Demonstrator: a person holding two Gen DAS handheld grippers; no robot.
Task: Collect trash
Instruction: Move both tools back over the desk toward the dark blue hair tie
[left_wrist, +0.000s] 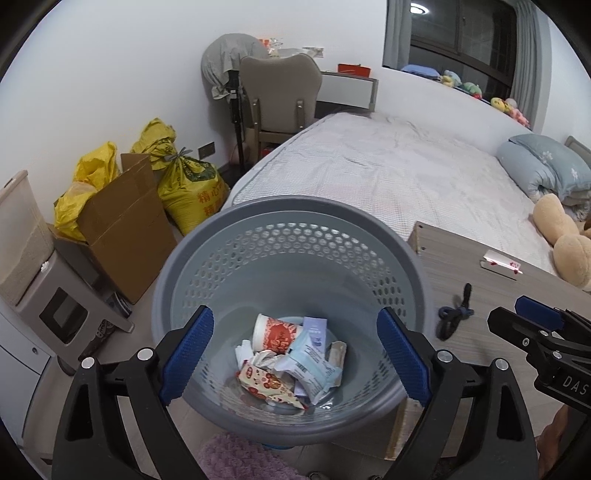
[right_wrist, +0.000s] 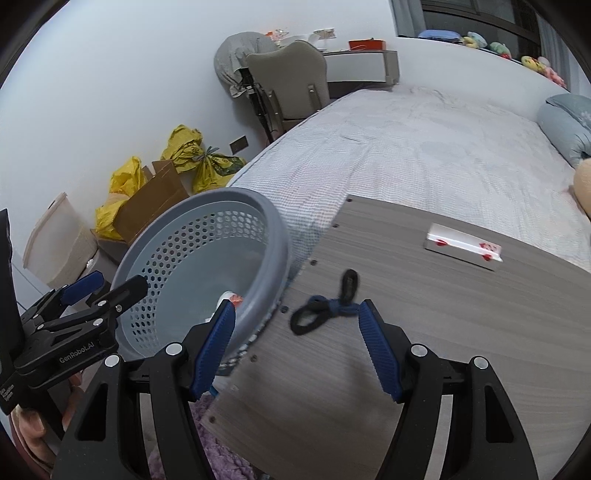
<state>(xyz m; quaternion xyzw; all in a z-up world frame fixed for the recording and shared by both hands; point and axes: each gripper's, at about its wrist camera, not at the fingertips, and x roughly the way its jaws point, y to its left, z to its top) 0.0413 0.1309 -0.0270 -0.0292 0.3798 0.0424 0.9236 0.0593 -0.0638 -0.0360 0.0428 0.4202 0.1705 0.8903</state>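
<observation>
Basket (left_wrist: 258, 236) trash partly hidden | left gripper (left_wrist: 295, 354), right gripper (right_wrist: 297, 343) fingers spread, empty

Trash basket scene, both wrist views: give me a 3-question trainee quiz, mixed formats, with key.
1. True or false: the grey trash basket already holds wrappers and a paper cup.
2. Multiple choice: what lies on the wooden table nearest the right gripper? A) a spoon B) a dark knotted cord C) a glass bottle
3. Fill in: besides the cord, the table holds a white-and-red ____ farther back.

Key
1. True. The cup and wrappers lie at the bottom, seen between the fingers of the left gripper.
2. B. It lies just ahead of the open jaws, untouched.
3. Wrapper, flat on the tabletop; its print is too blurred to read.
</observation>
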